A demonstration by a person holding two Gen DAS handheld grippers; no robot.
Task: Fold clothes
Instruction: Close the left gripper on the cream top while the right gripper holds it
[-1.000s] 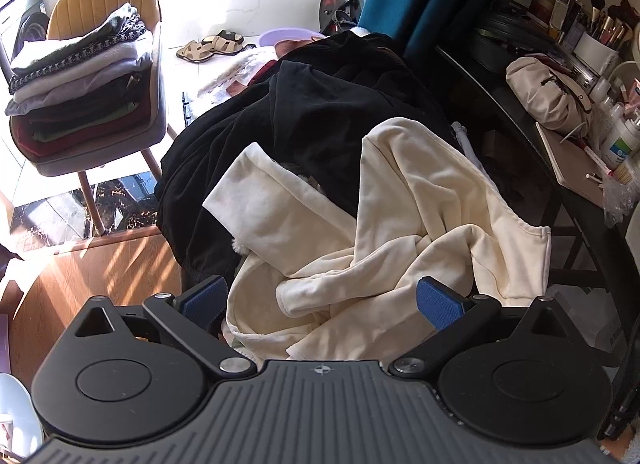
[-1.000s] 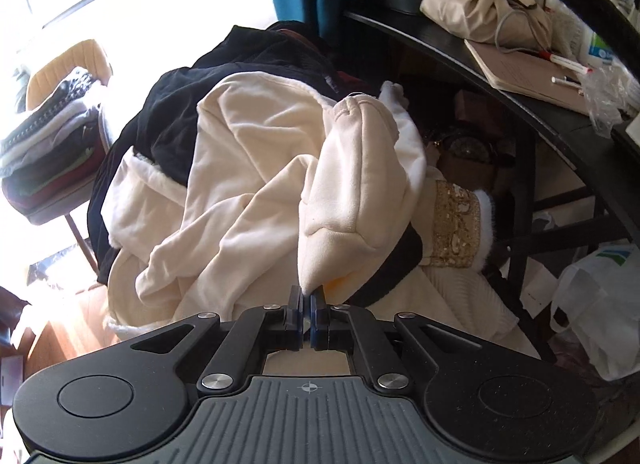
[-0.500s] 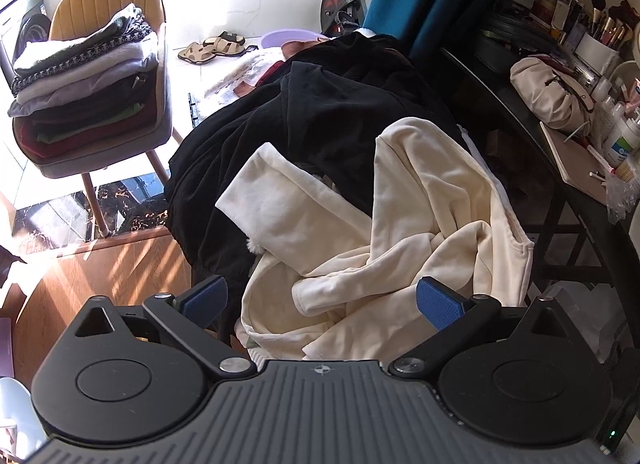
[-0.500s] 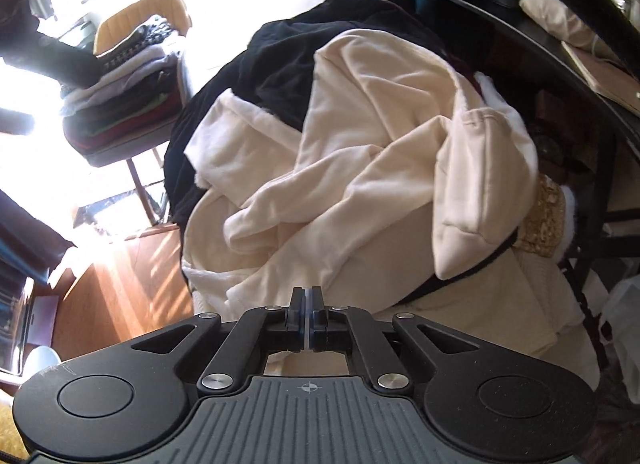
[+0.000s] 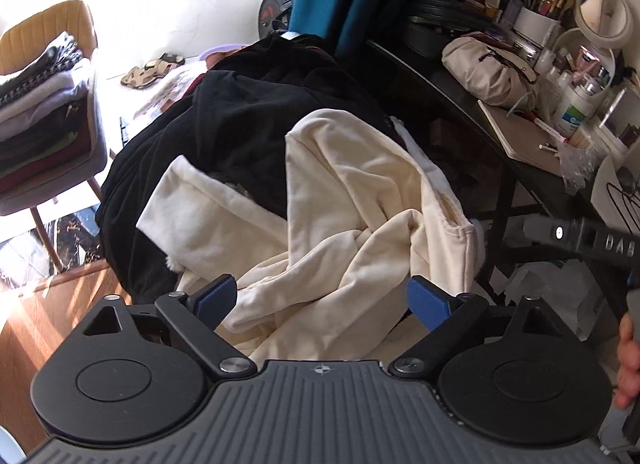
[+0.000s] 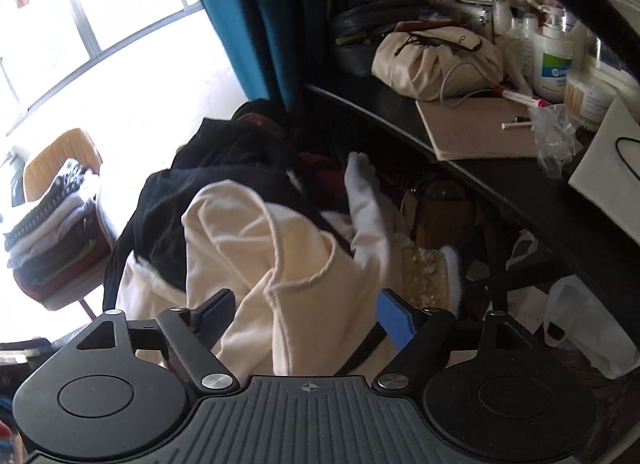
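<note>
A crumpled cream sweatshirt [image 5: 352, 219] lies on a heap of black clothes [image 5: 240, 115]. My left gripper [image 5: 322, 300] is open, its blue pads just above the sweatshirt's near folds. My right gripper [image 6: 306, 314] is open, with a cream fold of the sweatshirt [image 6: 256, 248] lying between its pads. The right gripper's body [image 5: 592, 240] shows at the right edge of the left wrist view. A white sleeve [image 6: 366, 199] sticks up behind the fold.
A chair [image 5: 48, 111] with a stack of folded clothes [image 5: 36, 103] stands at the left; it also shows in the right wrist view [image 6: 56, 232]. A black desk [image 6: 500, 179] with a beige bag [image 6: 436, 59], bottles and a notebook runs along the right. Wooden floor [image 5: 52, 316] lies below left.
My right gripper was shut and has opened. It swung right and up, toward the desk. My left gripper stayed open and moved closer to the cream sweatshirt.
</note>
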